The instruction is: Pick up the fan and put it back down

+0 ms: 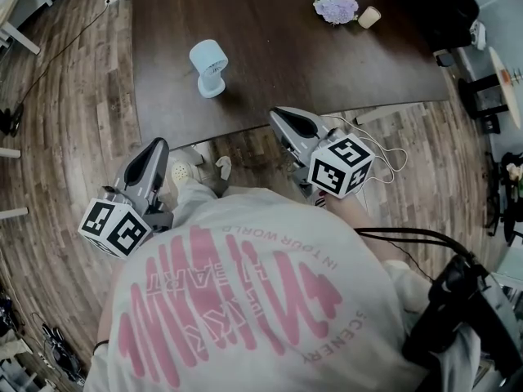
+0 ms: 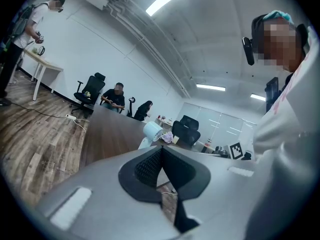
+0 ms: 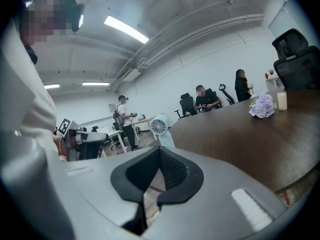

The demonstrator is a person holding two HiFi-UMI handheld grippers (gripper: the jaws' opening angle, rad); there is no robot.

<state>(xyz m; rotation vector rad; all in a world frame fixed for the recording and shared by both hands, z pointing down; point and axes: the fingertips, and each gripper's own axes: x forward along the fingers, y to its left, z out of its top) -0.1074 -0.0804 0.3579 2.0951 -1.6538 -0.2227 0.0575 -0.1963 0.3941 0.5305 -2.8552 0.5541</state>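
Over the wood floor, just short of the near edge of the long dark counter, both tongs point toward the counter. The left tongs and the right tongs each have their jaws pressed together on nothing. Well apart from both, the pale blue fan stands upright on the counter, toward its near left part. That is how the task would leave it once the fan is set back down, and also how it would stand with the lift yet to come. With the tongs empty and away from it, the pictures do not settle which.

The head view alone gives the layout from above: the fan's place on the counter, and the purple flowers and small pale cup at the far end. The two gripper views alone show the room beyond, with ceiling lights, office chairs, seated people and a standing person. The right gripper view also shows the fan's round grille face-on.
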